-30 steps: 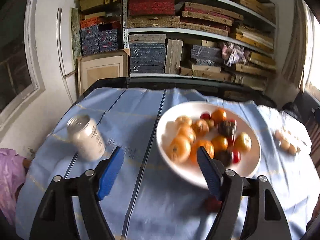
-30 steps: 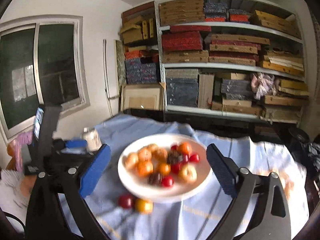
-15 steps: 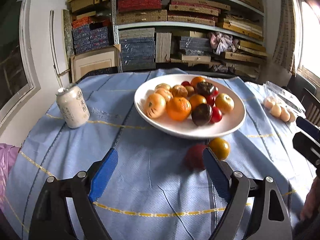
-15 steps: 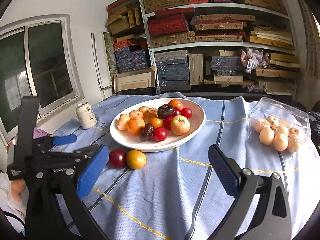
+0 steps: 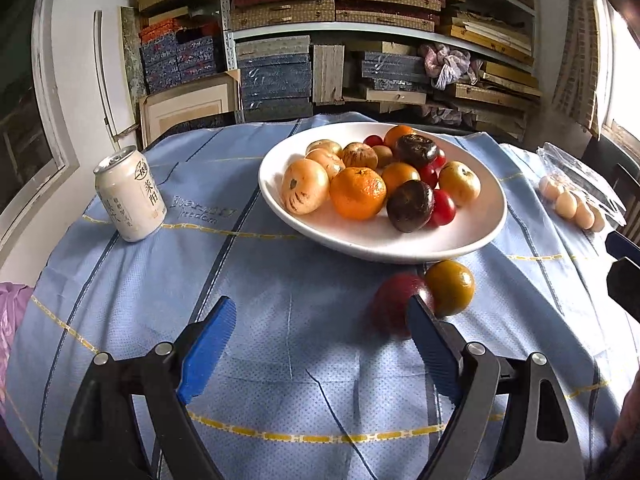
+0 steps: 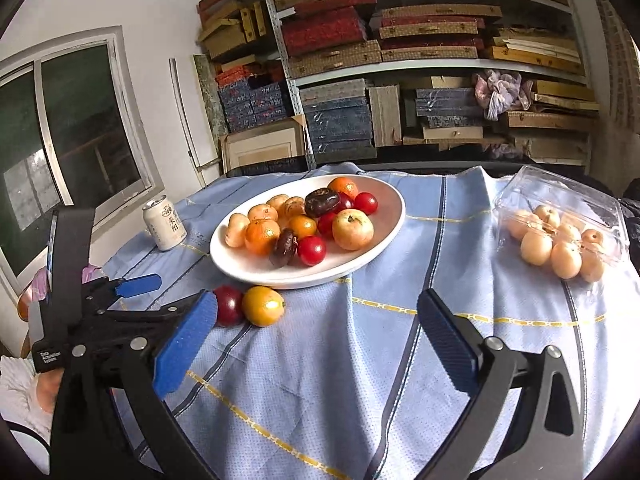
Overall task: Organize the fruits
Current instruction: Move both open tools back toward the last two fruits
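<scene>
A white plate holds several fruits: oranges, red tomatoes, dark plums, yellow apples. Two loose fruits lie on the blue cloth in front of it: a red one and a yellow-orange one. My left gripper is open and empty above the cloth, its right fingertip just in front of the red fruit. It also shows in the right wrist view. My right gripper is open and empty, to the right of the loose fruits.
A white drink can stands at the left of the table. A clear plastic box of pale fruits sits at the right. Shelves of stacked boxes fill the wall behind the table.
Both grippers have pulled back and lowered toward the near edge of the table; the view has settled and sharpened. The two loose fruits are now close to the left gripper's right finger.
</scene>
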Tool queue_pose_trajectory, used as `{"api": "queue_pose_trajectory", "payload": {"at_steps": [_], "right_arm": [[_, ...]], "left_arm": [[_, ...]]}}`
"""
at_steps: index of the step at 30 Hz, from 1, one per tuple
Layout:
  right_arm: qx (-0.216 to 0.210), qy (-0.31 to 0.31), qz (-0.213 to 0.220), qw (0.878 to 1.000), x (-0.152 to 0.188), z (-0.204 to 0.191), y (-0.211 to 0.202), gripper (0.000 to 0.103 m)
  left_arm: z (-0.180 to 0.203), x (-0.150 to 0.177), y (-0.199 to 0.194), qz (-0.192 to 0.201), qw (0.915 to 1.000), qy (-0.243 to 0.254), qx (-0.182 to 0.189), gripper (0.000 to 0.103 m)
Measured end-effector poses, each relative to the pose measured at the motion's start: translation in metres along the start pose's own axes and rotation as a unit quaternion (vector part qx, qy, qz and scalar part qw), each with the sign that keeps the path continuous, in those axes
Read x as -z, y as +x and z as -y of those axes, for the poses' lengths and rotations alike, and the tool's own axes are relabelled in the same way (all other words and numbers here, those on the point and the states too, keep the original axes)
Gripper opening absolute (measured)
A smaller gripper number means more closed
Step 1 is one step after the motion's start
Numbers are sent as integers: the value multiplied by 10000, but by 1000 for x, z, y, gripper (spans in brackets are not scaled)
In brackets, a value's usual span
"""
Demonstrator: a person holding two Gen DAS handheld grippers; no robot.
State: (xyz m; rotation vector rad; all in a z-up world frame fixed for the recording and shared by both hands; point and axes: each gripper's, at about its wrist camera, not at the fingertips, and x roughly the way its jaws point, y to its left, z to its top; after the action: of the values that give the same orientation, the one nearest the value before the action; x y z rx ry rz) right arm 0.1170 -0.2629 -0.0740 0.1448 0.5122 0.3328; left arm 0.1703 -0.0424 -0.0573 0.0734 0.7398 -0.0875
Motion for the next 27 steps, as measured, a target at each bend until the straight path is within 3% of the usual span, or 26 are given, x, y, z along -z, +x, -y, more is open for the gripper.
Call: {"api": "queue_pose_trajectory", "payload": {"at_steps": [7, 22, 27], "right_arm": [[-8, 42, -74, 10000, 0, 1, 3, 98], [10, 23, -172, 9998, 2, -1, 5, 98], [24, 46, -191, 9998, 3, 1, 6, 98]], "left_arm": [[0, -1, 1, 50, 10000, 23, -55, 88], [9, 0, 6, -18, 9998, 117, 186, 88], [12, 5, 5, -47, 9991, 362, 201, 88]]}}
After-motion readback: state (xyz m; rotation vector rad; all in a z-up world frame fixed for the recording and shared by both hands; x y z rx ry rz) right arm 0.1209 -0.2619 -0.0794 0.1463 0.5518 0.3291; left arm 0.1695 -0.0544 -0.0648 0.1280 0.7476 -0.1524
